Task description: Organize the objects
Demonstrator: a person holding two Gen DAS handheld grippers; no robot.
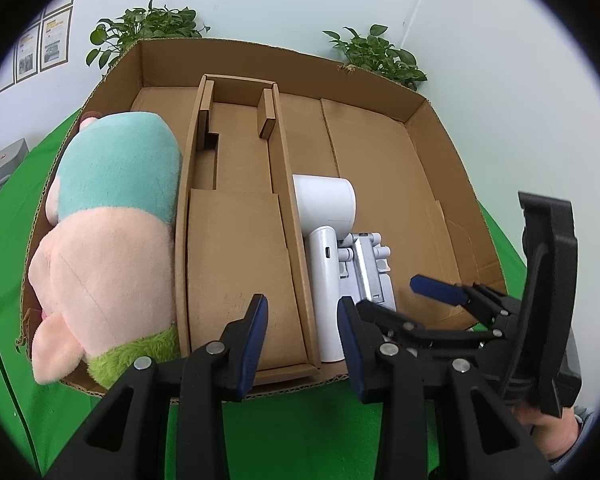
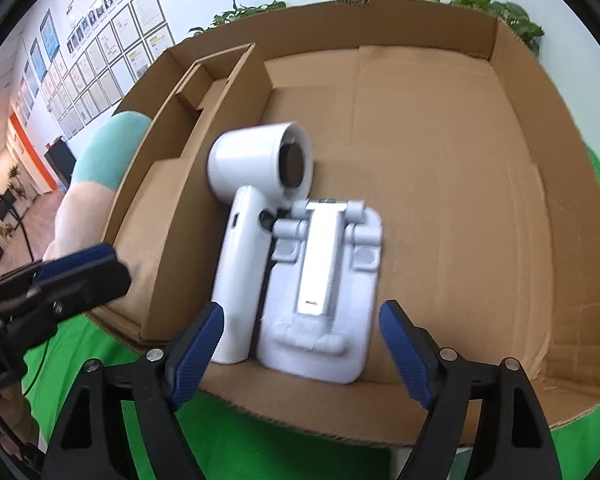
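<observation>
**Over the box's near edge: both grippers empty, goods already sorted by bay**

From your left wrist view, your left gripper [image 1: 303, 322] hovers over the near rim of the cardboard box [image 1: 436, 120], jaws partly apart and nothing between them. The plush toy [image 1: 108, 232] fills the left bay, wedged against the cardboard insert [image 1: 236, 248], which probably keeps it from rolling. The white hair dryer [image 1: 324, 236] lies along the insert's right wall, handle toward you, with the folding stand [image 1: 370, 268] just beside it. Your right gripper [image 1: 440, 292] reaches in from the right.

From your right wrist view, that right gripper [image 2: 300, 336] stands wide open and empty, its pads flanking the stand's [image 2: 324, 292] near end without touching (so a release or a nudge, I judge). The dryer [image 2: 256, 200] touches the stand's left side, packed close to leave the box's right floor [image 2: 480, 200] free.
</observation>
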